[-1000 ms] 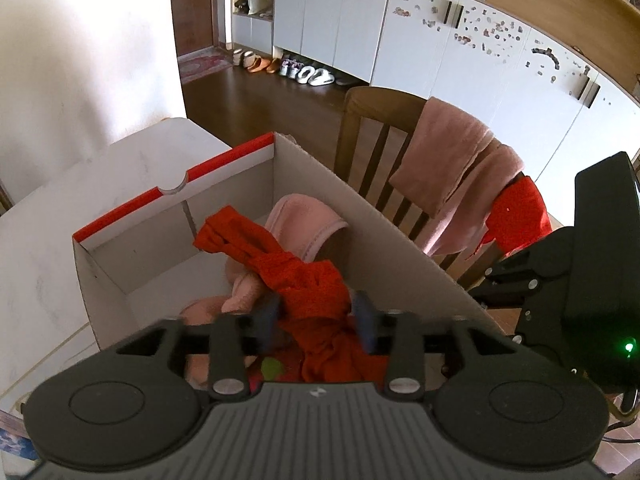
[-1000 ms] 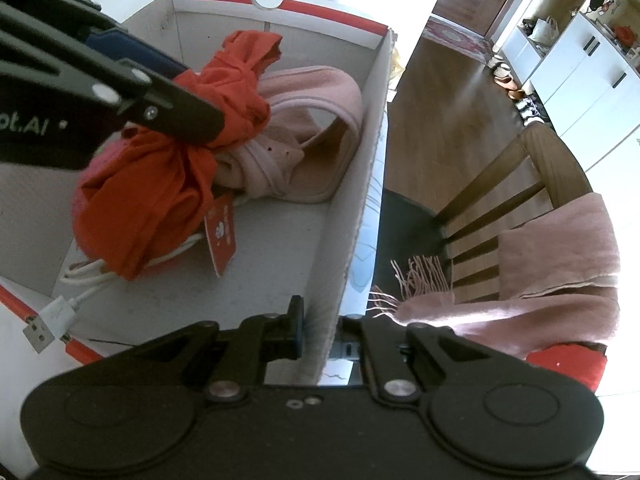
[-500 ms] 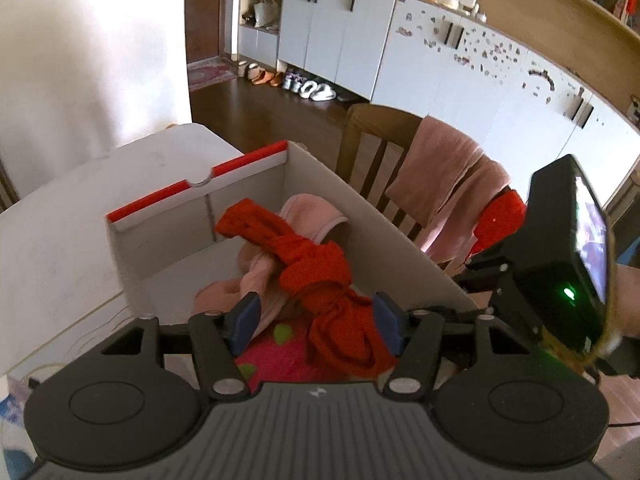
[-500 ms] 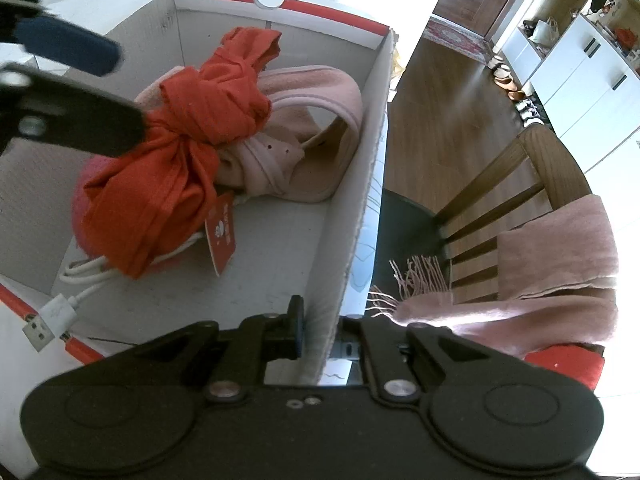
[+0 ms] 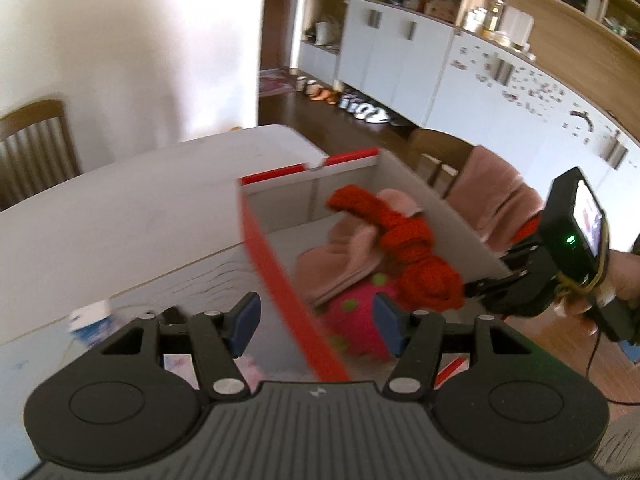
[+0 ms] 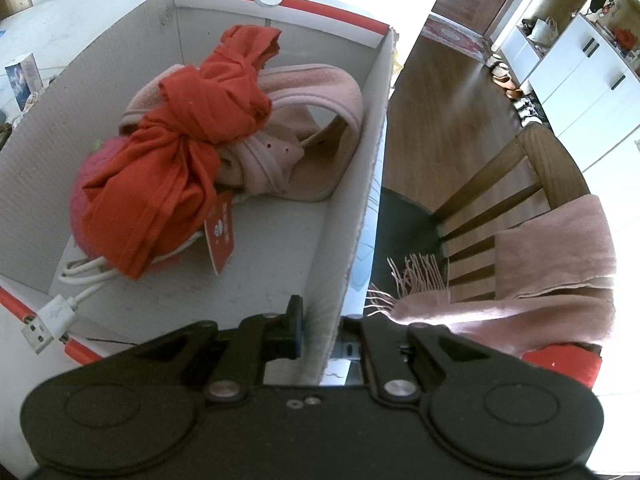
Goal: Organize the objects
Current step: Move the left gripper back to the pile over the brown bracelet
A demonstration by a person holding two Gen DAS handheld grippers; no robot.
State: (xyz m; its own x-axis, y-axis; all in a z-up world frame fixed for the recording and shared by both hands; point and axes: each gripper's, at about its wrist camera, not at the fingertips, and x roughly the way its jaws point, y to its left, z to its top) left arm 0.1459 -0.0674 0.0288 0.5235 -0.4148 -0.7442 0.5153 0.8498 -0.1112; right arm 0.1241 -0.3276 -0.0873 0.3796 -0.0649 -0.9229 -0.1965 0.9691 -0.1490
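An open cardboard box (image 6: 332, 12) with a red rim stands on the white table. Inside it a knotted red cloth (image 6: 192, 128) lies over a pink slipper (image 6: 320, 128) and a pink ball (image 5: 356, 320) with green dots. A white USB cable (image 6: 52, 316) trails out at the near corner. My right gripper (image 6: 320, 334) is shut on the box's right wall, one finger inside and one outside. My left gripper (image 5: 316, 324) hangs open above the box's near left wall (image 5: 276, 264), holding nothing, apart from the red cloth (image 5: 416, 248).
A wooden chair (image 6: 500, 184) draped with a pink scarf (image 6: 552, 248) stands right of the box. A small blue-and-white carton (image 5: 90, 322) lies on the table (image 5: 120, 208) to the left. Another chair (image 5: 36, 136) stands at the far left. White cabinets line the far wall.
My left gripper let go of the red cloth, opened wider and drew back, up and to the left out of the box. The cloth stayed inside. The right gripper has not moved.
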